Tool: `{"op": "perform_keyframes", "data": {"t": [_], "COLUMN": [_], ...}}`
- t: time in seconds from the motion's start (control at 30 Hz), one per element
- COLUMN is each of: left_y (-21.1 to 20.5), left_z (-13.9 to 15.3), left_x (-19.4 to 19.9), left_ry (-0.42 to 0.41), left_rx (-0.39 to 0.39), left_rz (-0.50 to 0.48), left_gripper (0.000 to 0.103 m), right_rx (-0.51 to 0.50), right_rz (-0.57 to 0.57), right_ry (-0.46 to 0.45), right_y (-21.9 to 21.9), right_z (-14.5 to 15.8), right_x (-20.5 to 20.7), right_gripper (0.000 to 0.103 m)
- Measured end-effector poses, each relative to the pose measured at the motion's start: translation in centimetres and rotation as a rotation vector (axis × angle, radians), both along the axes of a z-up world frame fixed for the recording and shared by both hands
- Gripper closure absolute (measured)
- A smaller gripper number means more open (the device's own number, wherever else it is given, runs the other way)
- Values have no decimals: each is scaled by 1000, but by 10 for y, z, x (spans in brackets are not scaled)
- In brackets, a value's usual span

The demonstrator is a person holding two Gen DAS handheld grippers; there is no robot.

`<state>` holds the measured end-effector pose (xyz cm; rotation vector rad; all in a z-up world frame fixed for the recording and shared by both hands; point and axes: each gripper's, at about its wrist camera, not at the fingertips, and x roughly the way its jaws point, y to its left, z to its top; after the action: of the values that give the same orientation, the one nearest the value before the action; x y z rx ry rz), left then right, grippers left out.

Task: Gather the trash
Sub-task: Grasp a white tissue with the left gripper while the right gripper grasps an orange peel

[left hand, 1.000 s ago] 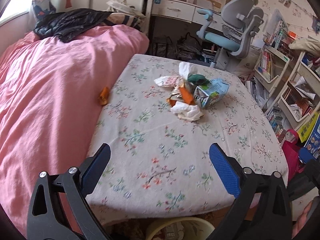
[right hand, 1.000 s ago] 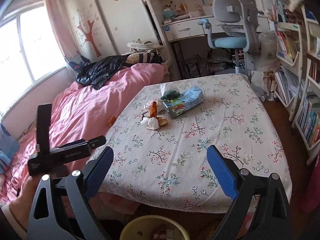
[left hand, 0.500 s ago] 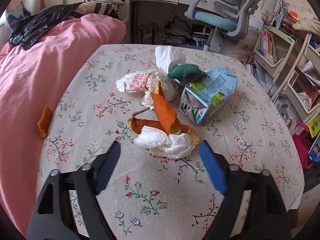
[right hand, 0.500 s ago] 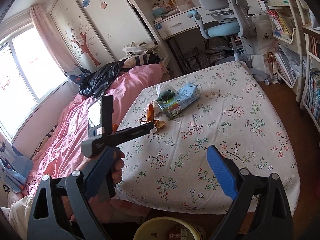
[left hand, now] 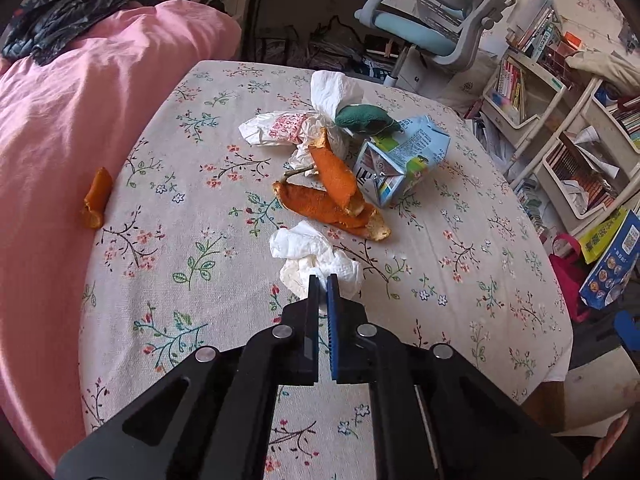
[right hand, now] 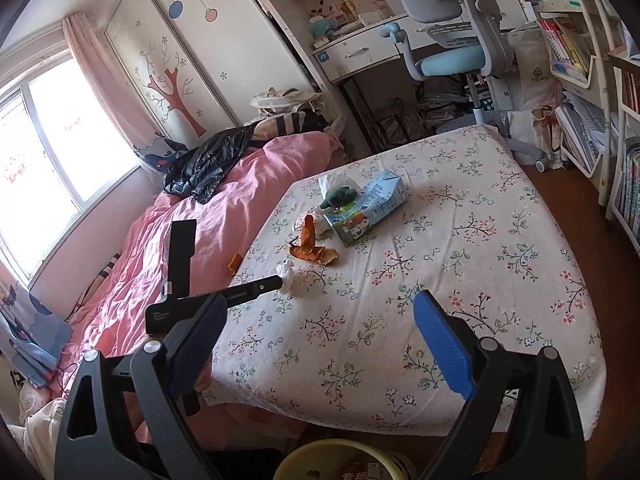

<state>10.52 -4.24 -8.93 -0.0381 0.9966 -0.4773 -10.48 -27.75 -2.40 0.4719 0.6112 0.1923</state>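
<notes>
Printing is present on the blue carton (left hand: pixel 404 160), the white wrapper (left hand: pixel 276 128) and the yellow bin (right hand: pixel 344 462); none is legible.

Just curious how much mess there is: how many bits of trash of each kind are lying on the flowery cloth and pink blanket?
Orange peel: 3
Tissue or paper: 3
Milk carton: 1
Green wad: 1
Total: 8

- Your left gripper (left hand: pixel 323 285) has matte black skeleton arms with triangular cut-outs and four round silver rivets behind the jaws.
- Its fingers (left hand: pixel 332 320) carry ribbed blue pads.
- Your right gripper (right hand: pixel 318 316) has the same build: black frame, silver rivets, blue ribbed pads (right hand: pixel 442 354).
- Small white lettering marks the left gripper's black side bar.
</notes>
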Motion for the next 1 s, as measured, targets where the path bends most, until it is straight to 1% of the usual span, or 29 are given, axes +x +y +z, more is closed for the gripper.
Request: {"op": "perform_keyframes", "data": {"t": [0.1, 0.13, 0.17, 0.2, 0.23, 0.27, 0.3, 0.33, 0.4, 0.43, 0.5, 0.53, 0.57, 0.6, 0.63, 0.67, 0.7, 0.77, 0.9, 0.97, 1.0], "left_y": [6, 7, 7, 6, 5, 4, 4, 3, 0, -3, -7, -10, -11, -12, -14, -14, -12, 1, 46, 64, 70], "left_z": [2, 2, 0, 0, -2, -3, -5, -5, -5, -5, -9, -12, -14, -15, -13, -11, -7, 2, 27, 38, 41], "left_x": [-2, -3, -6, -8, -9, -8, -7, -6, -3, -1, 1, 2, 1, 1, 1, -1, -3, -5, -9, -14, -16], "left_ry": [47, 67, 74, 62, 45, 36, 30, 17, -17, -25, -28, -25, -29, -23, -14, -13, -22, -1, 14, 2, -3], "left_rx": [-9, 0, 19, 59, 100, 125, 143, 167, 204, 217, 231, 229, 213, 176, 143, 132, 130, 79, -37, -71, -74], "left_rz": [-8, -22, -36, -35, -30, -29, -17, 4, 23, 22, 17, 5, -8, -27, -44, -46, -38, -1, 127, 166, 177], "left_gripper": [99, 99, 99, 98, 90, 82, 63, 47, 39, 38, 38, 41, 48, 66, 81, 85, 91, 92, 92, 92, 92], "right_rx": [-1, -2, -3, -2, 2, 6, 8, 7, -3, -9, -11, -11, -12, -13, -15, -17, -16, -5, -8, 5, 3], "right_rz": [1, 2, 3, 2, 2, 2, 4, 9, 18, 21, 24, 25, 27, 29, 33, 38, 44, 70, 125, 166, 184], "right_ry": [4, 5, 4, 5, 5, 6, 7, 8, 8, 8, 11, 14, 16, 17, 18, 19, 22, 39, 66, 73, 81], "right_y": [-1, -1, -2, -2, -2, -2, -1, 0, 2, 3, 4, 5, 6, 7, 8, 10, 12, 16, 29, 40, 45], "right_z": [-1, -1, -1, -1, -2, -2, -2, -2, -2, -1, -1, -2, -1, -1, -1, -1, -1, -5, -8, -9, -11], "right_x": [-2, -2, -2, -2, -2, -3, -2, -1, 0, 0, 1, 3, 4, 5, 6, 7, 10, 17, 44, 67, 77], "right_gripper": [12, 12, 12, 12, 12, 12, 12, 12, 12, 12, 12, 12, 12, 12, 12, 12, 12, 12, 13, 18, 25]}}
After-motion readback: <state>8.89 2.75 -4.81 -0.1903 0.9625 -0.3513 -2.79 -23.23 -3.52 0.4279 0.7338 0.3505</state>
